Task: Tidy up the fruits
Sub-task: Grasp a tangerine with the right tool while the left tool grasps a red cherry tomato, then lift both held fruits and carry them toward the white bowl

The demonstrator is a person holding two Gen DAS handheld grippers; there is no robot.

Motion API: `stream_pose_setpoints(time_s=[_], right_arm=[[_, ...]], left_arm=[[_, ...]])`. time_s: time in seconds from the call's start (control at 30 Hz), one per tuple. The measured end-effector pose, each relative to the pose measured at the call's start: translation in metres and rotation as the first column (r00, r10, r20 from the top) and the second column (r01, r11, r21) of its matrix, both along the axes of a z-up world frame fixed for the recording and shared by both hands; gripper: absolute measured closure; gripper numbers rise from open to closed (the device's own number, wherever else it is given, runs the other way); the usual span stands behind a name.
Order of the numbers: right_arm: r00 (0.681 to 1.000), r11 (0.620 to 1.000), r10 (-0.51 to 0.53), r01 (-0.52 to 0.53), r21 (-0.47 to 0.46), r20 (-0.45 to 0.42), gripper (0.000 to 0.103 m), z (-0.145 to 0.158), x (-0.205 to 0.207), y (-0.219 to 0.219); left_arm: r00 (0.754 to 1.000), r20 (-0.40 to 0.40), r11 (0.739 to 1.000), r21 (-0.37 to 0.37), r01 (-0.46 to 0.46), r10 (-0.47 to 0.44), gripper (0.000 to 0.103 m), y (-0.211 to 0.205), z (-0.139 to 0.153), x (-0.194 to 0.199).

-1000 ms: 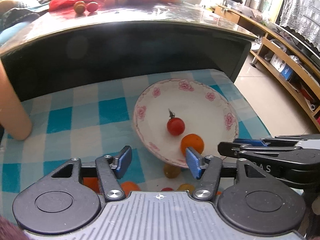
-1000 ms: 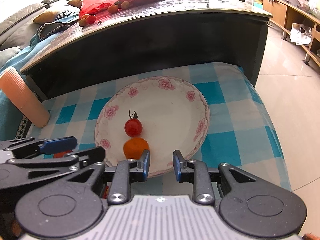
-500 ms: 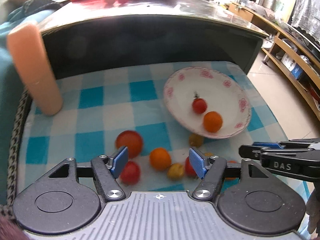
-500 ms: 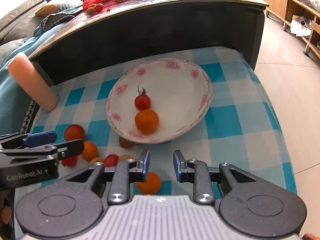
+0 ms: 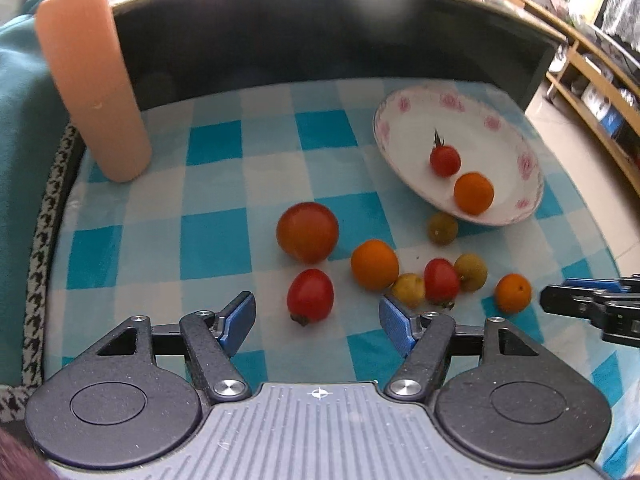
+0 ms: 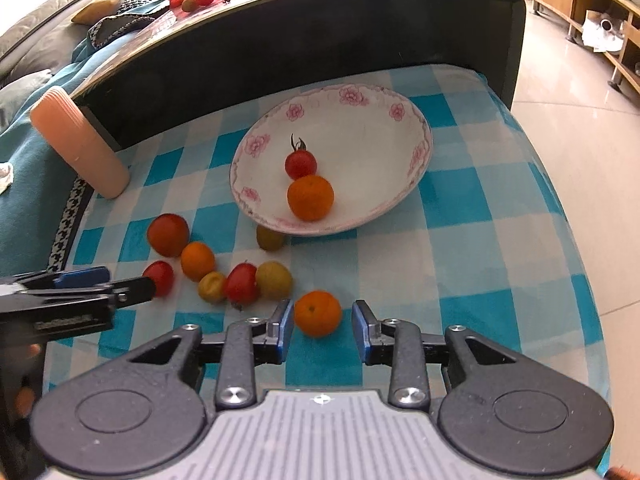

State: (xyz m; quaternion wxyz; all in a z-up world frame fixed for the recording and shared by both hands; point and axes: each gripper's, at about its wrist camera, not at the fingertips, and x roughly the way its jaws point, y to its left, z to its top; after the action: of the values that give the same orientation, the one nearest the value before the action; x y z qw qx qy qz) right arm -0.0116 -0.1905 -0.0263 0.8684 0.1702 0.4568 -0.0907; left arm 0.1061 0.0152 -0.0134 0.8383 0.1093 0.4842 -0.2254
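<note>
Pick step: both grippers lining up on loose fruit.
Right gripper [image 6: 320, 326] tilted down, jaws just opening, small orange citrus fruit [image 6: 317, 312] between them, not gripped; next: close, carry to white floral-rimmed plate [image 6: 416, 160] (two fruits inside). Left gripper [image 5: 317, 318] open, empty, near oval red tomato [image 5: 310, 295].

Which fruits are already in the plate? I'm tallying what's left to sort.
Two are in: the plate holds one red cherry tomato and one small orange. The remaining fruits lie outside it on the checked cloth.
</note>
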Motion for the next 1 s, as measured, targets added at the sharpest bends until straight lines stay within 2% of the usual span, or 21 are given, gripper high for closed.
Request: stream_pose_setpoints(time_s=[0.2,0.27,0.33,0.43,0.57,0.73,1.0], right_arm=[[1.0,1.0,0.007,-0.007,0.01,-0.013,0.058,-0.004,0.0,-0.001],[1.0,1.0,0.009,-0.009,0.015,-0.02,0.058,-0.006,0.003,-0.003],[1.0,1.0,0.013,-0.012,0.015,-0.028,0.058,-0.009,0.004,-0.004],[0.999,1.0,0.021,-0.02,0.015,-0.038,0.058,-0.012,0.007,-0.005],[0.999,1.0,0.018,-0.018,0.018,-0.044,0.058,-0.014,0.008,-0.009],[0.999,1.0,0.012,-0.011,0.026,-0.043,0.058,-0.014,0.009,-0.012],[0.997,0.999,0.047,-0.046,0.019,-0.064,0.058,-0.021,0.017,-0.001]], left_arm=[[1.0,0.003,0.999,0.02,0.025,-0.025,0.03,-0.007,-0.011,0.007],[0.999,0.001,0.999,0.028,0.032,-0.032,0.035,-0.009,-0.014,0.009],[0.999,-0.01,0.999,0.038,0.033,-0.033,0.047,-0.01,-0.019,0.01],[0.999,-0.02,0.998,0.049,0.029,-0.028,0.056,-0.012,-0.025,0.013],[0.999,-0.014,0.998,0.059,0.03,-0.029,0.057,-0.014,-0.026,0.013],[1.0,-0.007,0.998,0.059,0.027,-0.027,0.066,-0.013,-0.023,0.011],[0.999,-0.006,0.997,0.067,0.045,-0.045,0.066,-0.012,-0.024,0.007]])
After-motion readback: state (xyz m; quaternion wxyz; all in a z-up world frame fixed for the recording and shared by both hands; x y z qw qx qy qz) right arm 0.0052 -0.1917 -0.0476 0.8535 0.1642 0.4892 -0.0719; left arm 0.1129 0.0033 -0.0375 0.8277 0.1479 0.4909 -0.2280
